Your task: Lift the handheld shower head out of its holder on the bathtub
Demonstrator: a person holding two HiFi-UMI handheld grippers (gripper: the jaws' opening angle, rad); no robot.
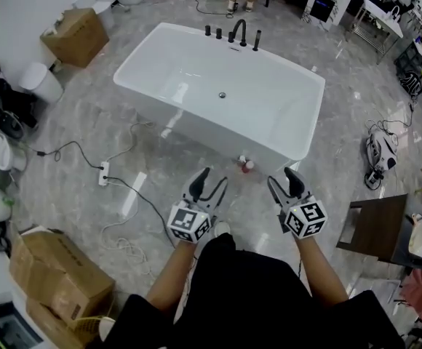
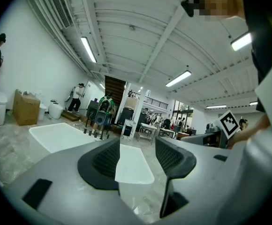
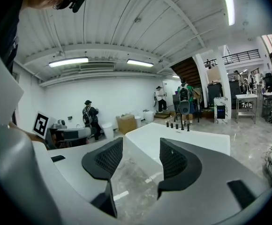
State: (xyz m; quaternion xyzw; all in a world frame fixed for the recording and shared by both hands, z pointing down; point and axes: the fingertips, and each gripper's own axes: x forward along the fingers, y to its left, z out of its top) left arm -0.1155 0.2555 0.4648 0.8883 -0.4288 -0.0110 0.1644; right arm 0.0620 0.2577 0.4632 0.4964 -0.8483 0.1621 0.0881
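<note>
The handheld shower head [image 1: 257,41] is taken to be the slim black rod seated in its holder on the far rim of the bathtub [image 1: 196,133], at the right end of the row of black fittings, just to the right of the curved faucet [image 1: 239,30]. It is too small for its head or hose to be made out. Its long axis is seen to stand upright, or close to it, so a lift straight up out of the holder is judged to be called for.

Nothing is held. The left hand-held gripper [image 1: 212,180] and the right hand-held gripper [image 1: 284,180] are both kept on the near side of the bathtub, outside its near wall, with their jaws spread apart and only floor and tub seen between them in the two gripper views. Both are pointed toward the far rim, so the shower head lies straight ahead of them and slightly to the right, with the whole basin of the bathtub in between.

The right hand-held gripper is judged the nearer of the two, since the rod sits on the right half of the far rim. Neither is within reach; the bathtub would first have to be walked around or leaned across.
</note>
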